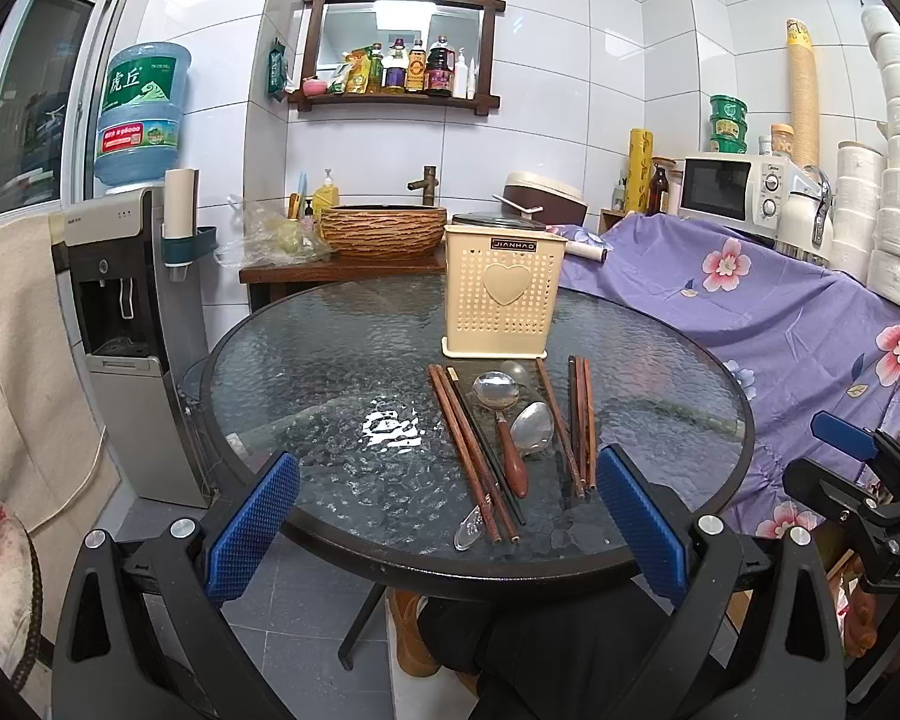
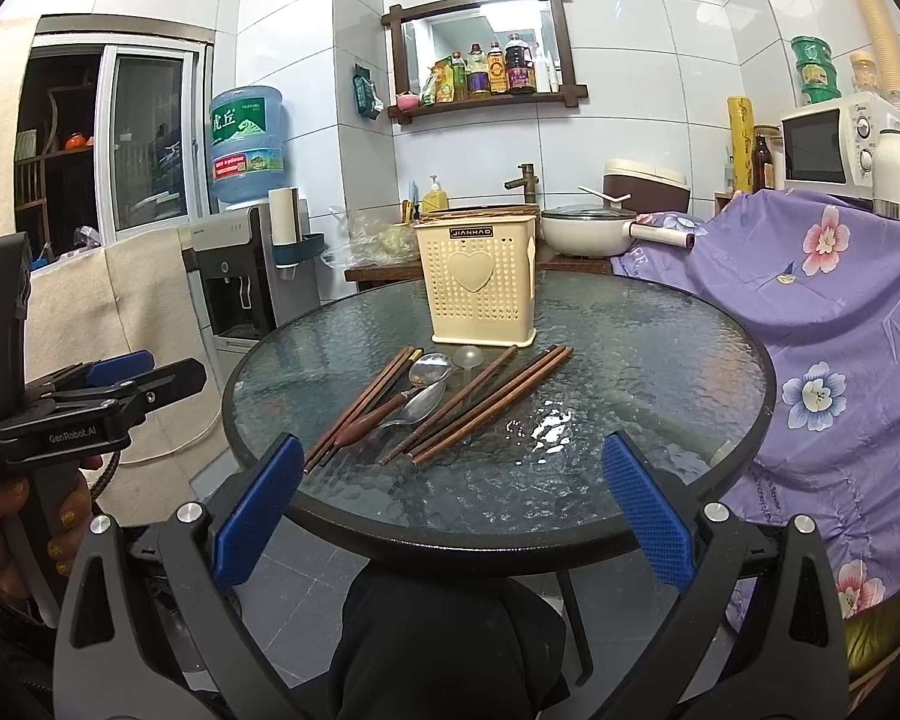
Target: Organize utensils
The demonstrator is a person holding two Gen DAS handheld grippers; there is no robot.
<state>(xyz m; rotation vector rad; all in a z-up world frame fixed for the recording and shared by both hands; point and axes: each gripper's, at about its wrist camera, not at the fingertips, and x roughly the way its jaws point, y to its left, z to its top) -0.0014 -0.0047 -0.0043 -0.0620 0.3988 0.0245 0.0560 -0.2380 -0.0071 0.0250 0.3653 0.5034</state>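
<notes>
Left gripper (image 1: 447, 501): black frame, blue ribbed pads, jaws wide apart and empty, held off the near edge of the round dark-rimmed textured-glass bench (image 1: 306, 360). Right gripper (image 2: 453, 495): same build, jaws likewise wide apart and empty, also short of the near rim. A hand (image 2: 6, 516) grips the left unit's handle at the left of the right wrist view. On the bench, right of centre, the utensils lie loose in a row: a group of dark brown wooden chopsticks (image 1: 471, 450) on the left, a steel spoon with brown wooden handle (image 1: 504, 420) and a plain steel spoon (image 1: 534, 429) in the middle, a clear plastic spoon (image 1: 471, 531) near the front edge, and a second group of brown chopsticks (image 1: 579, 426) on the right. Just beyond them stands the cream perforated plastic utensil holder with a heart emblem (image 1: 501, 291), upright. Far behind it: a brown ribbed basin (image 1: 384, 231) and a purple floral cloth (image 1: 768, 312) at right.
</notes>
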